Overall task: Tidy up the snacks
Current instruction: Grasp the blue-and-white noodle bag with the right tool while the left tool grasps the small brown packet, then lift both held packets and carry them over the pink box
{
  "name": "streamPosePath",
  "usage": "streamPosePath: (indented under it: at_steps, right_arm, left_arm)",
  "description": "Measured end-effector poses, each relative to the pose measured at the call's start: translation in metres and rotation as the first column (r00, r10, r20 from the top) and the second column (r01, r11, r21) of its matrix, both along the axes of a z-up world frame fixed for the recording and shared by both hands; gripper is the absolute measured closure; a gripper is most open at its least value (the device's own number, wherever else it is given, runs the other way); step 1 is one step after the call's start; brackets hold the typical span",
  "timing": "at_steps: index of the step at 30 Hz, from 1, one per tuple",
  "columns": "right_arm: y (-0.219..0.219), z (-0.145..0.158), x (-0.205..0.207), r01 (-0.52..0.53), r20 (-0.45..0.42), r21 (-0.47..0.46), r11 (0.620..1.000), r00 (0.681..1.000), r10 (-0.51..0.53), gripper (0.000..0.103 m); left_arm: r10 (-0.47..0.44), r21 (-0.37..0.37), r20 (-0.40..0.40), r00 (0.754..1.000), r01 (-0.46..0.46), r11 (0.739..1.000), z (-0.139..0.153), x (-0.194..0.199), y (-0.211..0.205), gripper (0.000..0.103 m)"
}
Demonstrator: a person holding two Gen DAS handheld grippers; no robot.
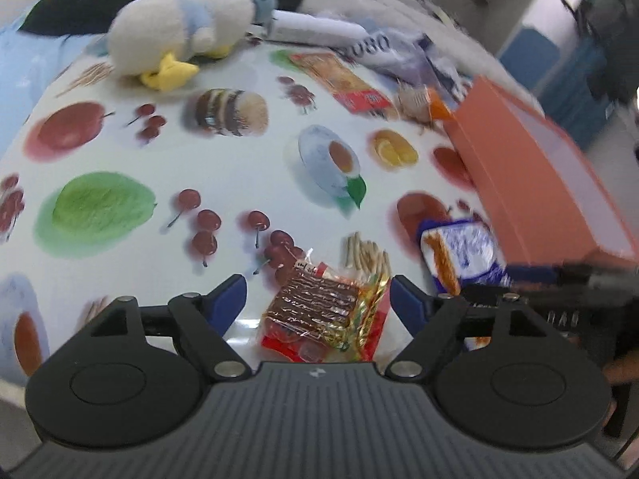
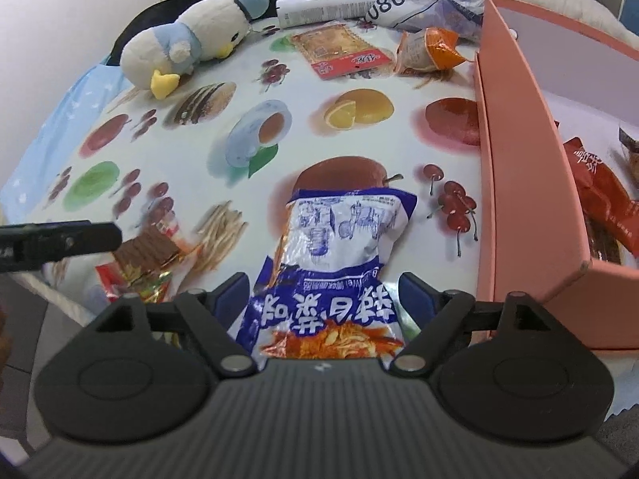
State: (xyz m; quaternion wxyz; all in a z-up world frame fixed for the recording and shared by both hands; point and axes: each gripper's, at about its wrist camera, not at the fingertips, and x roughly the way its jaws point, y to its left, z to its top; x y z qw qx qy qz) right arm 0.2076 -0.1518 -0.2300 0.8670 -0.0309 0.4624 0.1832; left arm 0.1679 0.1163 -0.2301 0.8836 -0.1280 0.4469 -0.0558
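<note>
My left gripper (image 1: 317, 293) is open, its blue fingertips on either side of a brown-and-gold snack packet (image 1: 325, 313) lying on the fruit-print tablecloth (image 1: 239, 167). My right gripper (image 2: 325, 291) is open around a blue-and-white snack bag (image 2: 339, 239) lying flat on the table; the jaws do not press it. The salmon-pink box (image 2: 515, 159) stands to the right and holds red snack packets (image 2: 599, 195). The brown packet also shows in the right wrist view (image 2: 143, 253), with the left gripper's finger (image 2: 60, 241) above it.
A flat red cracker packet (image 2: 339, 50) and an orange-wrapped snack (image 2: 427, 50) lie at the far side. A plush duck (image 2: 187, 46), a white tube (image 2: 327, 8) and a crumpled plastic bag (image 2: 431, 0) sit along the back edge.
</note>
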Motion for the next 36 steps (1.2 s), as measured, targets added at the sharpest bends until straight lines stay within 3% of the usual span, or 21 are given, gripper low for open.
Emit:
streamPosePath:
  at_steps: [7, 10, 14, 17, 19, 28, 36]
  right_arm:
    - [0.008, -0.007, 0.008, 0.022, 0.017, -0.053, 0.998, 1.0, -0.021, 0.02]
    - [0.009, -0.012, 0.012, 0.018, 0.01, -0.071, 0.997, 1.0, -0.018, 0.02]
    - [0.009, -0.021, 0.014, 0.006, -0.01, -0.062, 0.998, 1.0, -0.006, 0.021]
    - [0.01, -0.025, 0.014, -0.004, -0.014, -0.054, 0.999, 1.0, 0.003, 0.02]
    - [0.012, -0.025, 0.013, -0.018, -0.004, -0.057, 0.998, 1.0, 0.018, 0.026]
    - [0.018, -0.015, 0.011, -0.06, 0.011, -0.055, 0.997, 0.998, 0.061, 0.058]
    - [0.01, 0.002, 0.0, -0.061, 0.042, -0.035, 0.998, 0.997, 0.062, 0.062]
  left_arm:
    - [-0.176, 0.146, -0.055, 0.983, 0.182, 0.972, -0.019, 0.009, -0.025, 0.021]
    - [-0.197, 0.223, -0.093, 0.976, 0.213, 0.951, -0.03, 0.012, -0.032, 0.022]
    - [-0.221, 0.267, -0.081, 0.972, 0.234, 0.935, -0.035, 0.012, -0.037, 0.028]
    - [-0.222, 0.264, -0.079, 0.972, 0.235, 0.935, -0.035, 0.013, -0.04, 0.037]
    - [-0.215, 0.269, -0.088, 0.973, 0.231, 0.935, -0.035, 0.015, -0.043, 0.037]
    - [-0.124, 0.211, -0.102, 0.987, 0.144, 0.967, -0.028, 0.015, -0.041, 0.044]
    - [0.0, 0.165, -0.074, 0.997, 0.012, 0.986, -0.013, 0.004, -0.036, 0.045]
